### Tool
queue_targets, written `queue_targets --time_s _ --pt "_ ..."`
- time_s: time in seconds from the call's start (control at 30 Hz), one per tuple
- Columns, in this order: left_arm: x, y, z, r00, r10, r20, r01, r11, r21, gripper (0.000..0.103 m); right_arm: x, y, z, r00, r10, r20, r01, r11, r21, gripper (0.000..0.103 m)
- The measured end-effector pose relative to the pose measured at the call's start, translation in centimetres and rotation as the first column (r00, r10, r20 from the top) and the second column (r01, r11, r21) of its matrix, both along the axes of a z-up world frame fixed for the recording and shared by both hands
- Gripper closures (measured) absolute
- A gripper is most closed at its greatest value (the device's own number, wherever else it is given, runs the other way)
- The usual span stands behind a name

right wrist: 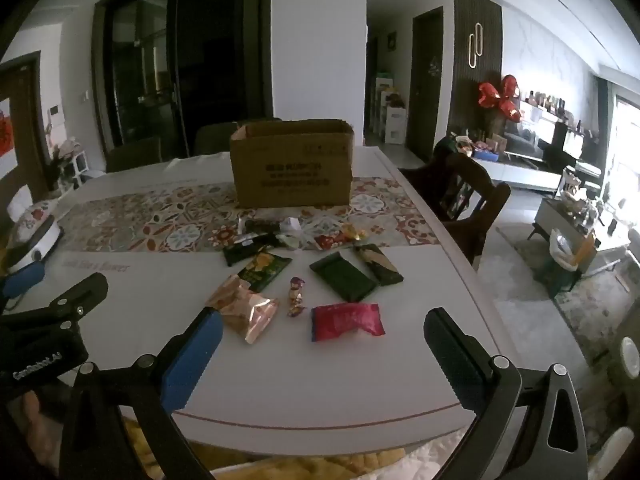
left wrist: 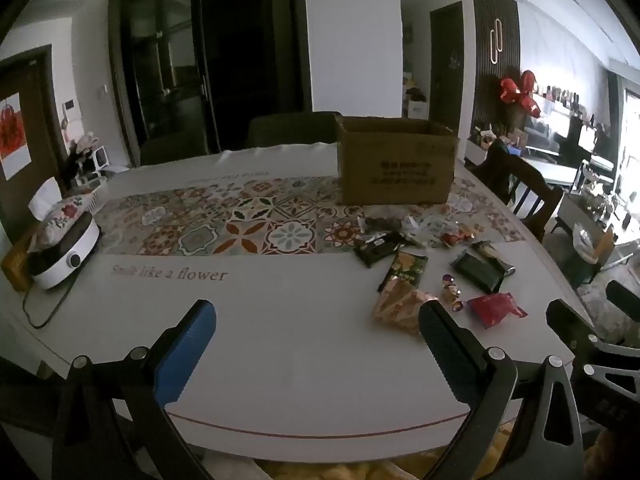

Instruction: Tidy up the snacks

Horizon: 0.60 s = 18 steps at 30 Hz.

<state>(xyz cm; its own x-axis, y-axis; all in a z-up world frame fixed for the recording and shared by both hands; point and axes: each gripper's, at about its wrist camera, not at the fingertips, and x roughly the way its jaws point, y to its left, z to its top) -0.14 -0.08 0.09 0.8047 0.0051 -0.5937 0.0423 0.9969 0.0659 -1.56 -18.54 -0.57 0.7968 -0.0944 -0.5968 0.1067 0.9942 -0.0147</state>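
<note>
Several snack packets lie scattered on the white table [right wrist: 340,376] in front of an open cardboard box [right wrist: 292,164]. Nearest me are a red packet [right wrist: 346,321], a pink-gold foil packet [right wrist: 246,307], small wrapped candies [right wrist: 296,295], a green packet with yellow print [right wrist: 264,269] and dark green packets [right wrist: 343,276]. My right gripper [right wrist: 324,326] hovers open above the near table edge, just short of the red packet, holding nothing. My left gripper [left wrist: 318,320] is open too and empty, left of the pile. The foil packet [left wrist: 400,307] sits by its right finger. The box [left wrist: 396,166] stands behind.
A patterned runner [left wrist: 240,224] crosses the table. A white round appliance [left wrist: 66,254] with a cord and a floral tissue cover [left wrist: 60,214] sit at the far left. Dark wooden chairs [right wrist: 464,200] stand at the right side and behind the table.
</note>
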Motion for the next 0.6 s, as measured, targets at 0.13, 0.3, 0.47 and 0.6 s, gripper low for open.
queue_targets --time_s 0.13,0.3,0.47,0.6 --pt "-0.28 -0.66 0.21 1.0 0.007 0.013 -0.007 1.0 0.013 0.0 0.0 -0.06 -0.03 1.0 0.001 0.001 -0.001 1.0 0.001 0.001" --pt "-0.37 -0.13 0.61 1.0 0.002 0.019 -0.002 1.0 -0.018 0.0 0.0 -0.09 -0.07 1.0 0.0 0.003 0.0 1.0 0.0 0.001" --pt "-0.36 -0.05 0.53 1.0 0.006 0.019 -0.006 1.0 -0.025 0.0 0.02 -0.14 -0.07 1.0 -0.001 0.005 0.001 1.0 0.002 0.001" --pt "-0.37 -0.06 0.43 1.0 0.007 0.019 -0.006 1.0 -0.024 0.0 0.0 -0.18 -0.05 1.0 0.0 0.007 0.0 1.0 0.002 0.001"
